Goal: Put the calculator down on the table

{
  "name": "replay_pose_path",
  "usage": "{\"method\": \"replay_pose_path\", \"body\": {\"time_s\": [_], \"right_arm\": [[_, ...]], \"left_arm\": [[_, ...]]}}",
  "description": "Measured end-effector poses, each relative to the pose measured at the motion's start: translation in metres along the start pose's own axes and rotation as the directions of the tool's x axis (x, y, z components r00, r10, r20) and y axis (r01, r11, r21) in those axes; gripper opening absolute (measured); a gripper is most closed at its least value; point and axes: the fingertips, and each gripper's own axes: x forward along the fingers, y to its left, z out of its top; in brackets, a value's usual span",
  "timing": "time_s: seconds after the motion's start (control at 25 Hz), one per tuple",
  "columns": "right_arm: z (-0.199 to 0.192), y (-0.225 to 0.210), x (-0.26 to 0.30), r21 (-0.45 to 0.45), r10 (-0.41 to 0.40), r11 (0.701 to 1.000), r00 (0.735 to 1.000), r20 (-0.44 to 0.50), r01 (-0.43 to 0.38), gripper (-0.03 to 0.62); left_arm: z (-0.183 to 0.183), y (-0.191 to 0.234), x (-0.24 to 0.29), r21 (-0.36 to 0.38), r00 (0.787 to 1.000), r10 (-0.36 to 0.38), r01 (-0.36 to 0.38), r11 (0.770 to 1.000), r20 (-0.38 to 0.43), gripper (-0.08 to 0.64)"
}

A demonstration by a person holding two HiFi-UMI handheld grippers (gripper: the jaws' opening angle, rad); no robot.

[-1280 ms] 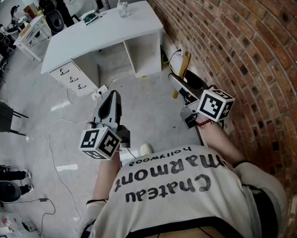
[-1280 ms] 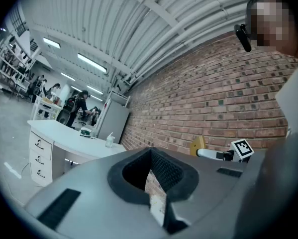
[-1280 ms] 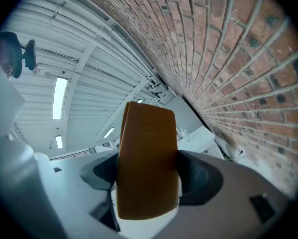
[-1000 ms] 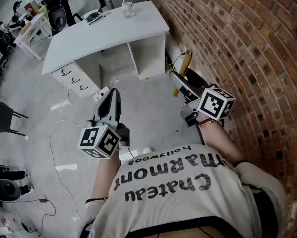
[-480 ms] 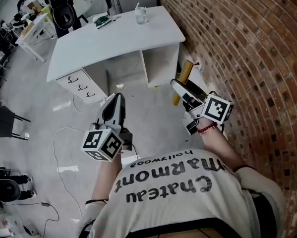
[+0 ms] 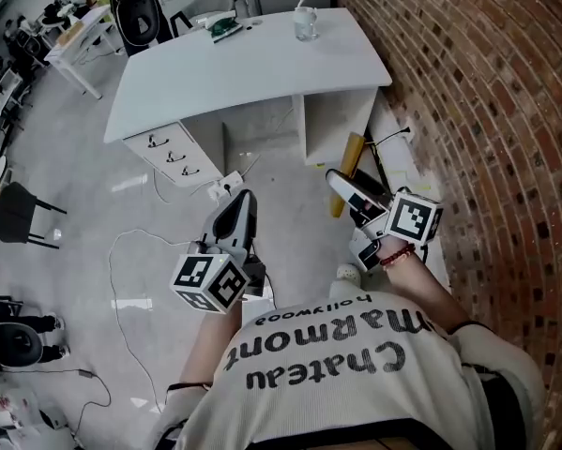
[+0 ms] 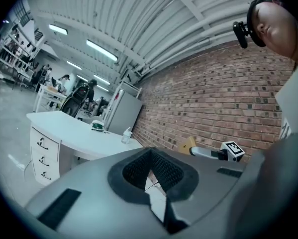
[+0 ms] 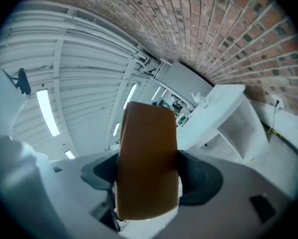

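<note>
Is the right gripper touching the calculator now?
Touching. The right gripper view shows the right gripper pressing on both sides of the calculator.

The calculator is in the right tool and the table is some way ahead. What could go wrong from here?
The calculator sticks far out of the right tool, so it might slip or swing. A white cable and power strip lie on the floor before the table: a possible trip. The clear cup could get knocked.

We find most of the tabletop (image 6: 252, 78) bare; a clear cup (image 6: 305, 24) and green item (image 6: 227, 28) line its far edge.
</note>
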Motion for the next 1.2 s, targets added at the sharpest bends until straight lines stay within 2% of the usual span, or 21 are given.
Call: {"method": "replay_pose_path", "body": {"time_s": [0.12,0.32,0.56,0.88,1.08,1.2], "right_arm": [[0.004,-0.011,0.026,0.014,0.021,1.0,1.0,-0.014,-0.021,0.362],[0.019,-0.033,0.075,0.011,0.087,0.996,0.995,-0.049,-0.086,0.362],[0.063,-0.058,0.135,0.012,0.159,0.987,0.984,-0.082,-0.159,0.362],[0.108,-0.088,0.195,0.009,0.234,0.972,0.963,-0.133,-0.235,0.362],[0.119,-0.101,0.223,0.011,0.273,0.961,0.947,-0.168,-0.275,0.361],[0.116,-0.107,0.234,0.022,0.282,0.959,0.939,-0.195,-0.283,0.362]], "left_arm": [[-0.001,0.02,0.01,-0.003,1.0,0.026,-0.026,1.0,-0.01,0.0],[0.011,0.057,0.034,-0.01,0.994,0.104,-0.104,0.995,0.043,0.0],[0.037,0.083,0.087,0.007,0.983,0.166,-0.167,0.986,0.073,0.0],[0.051,0.113,0.149,-0.036,0.967,0.231,-0.228,0.973,0.109,0.0],[0.058,0.127,0.165,-0.049,0.949,0.276,-0.272,0.961,0.15,0.0],[0.053,0.133,0.168,-0.084,0.941,0.297,-0.287,0.954,0.161,0.0]]}}
